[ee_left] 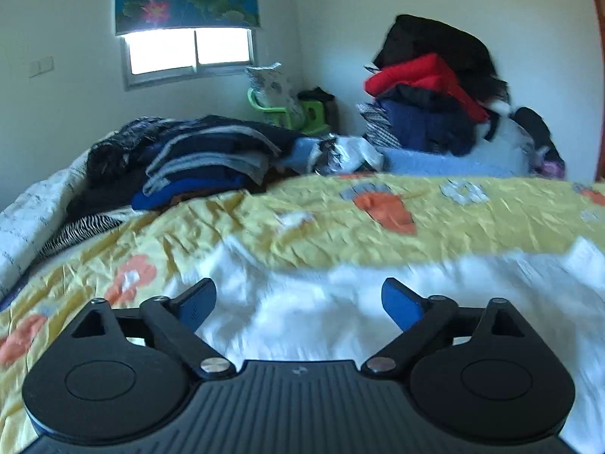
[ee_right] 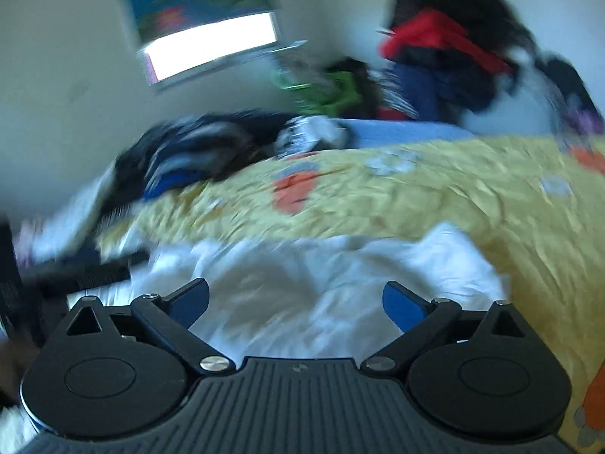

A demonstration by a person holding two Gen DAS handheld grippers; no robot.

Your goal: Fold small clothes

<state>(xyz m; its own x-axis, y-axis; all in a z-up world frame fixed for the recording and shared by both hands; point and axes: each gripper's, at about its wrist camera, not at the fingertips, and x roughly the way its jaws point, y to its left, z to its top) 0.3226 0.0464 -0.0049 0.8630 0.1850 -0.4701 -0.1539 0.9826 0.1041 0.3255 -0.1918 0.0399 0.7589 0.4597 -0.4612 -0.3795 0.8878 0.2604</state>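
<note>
A white garment (ee_left: 340, 302) lies rumpled on the yellow flowered bedspread (ee_left: 302, 223), right in front of both grippers. It also shows in the right wrist view (ee_right: 302, 283), on the same bedspread (ee_right: 416, 189). My left gripper (ee_left: 298, 302) is open and empty, low over the white cloth. My right gripper (ee_right: 295, 302) is open and empty, also just above the cloth. The right wrist view is blurred by motion. A dark shape at the left of that view (ee_right: 75, 276) looks like the other gripper.
A stack of folded dark and grey clothes (ee_left: 204, 155) sits at the back left of the bed. A tall heap of black, red and navy clothes (ee_left: 435, 87) stands at the back right. A green stool (ee_left: 287, 109) is in the corner under the window (ee_left: 189, 49).
</note>
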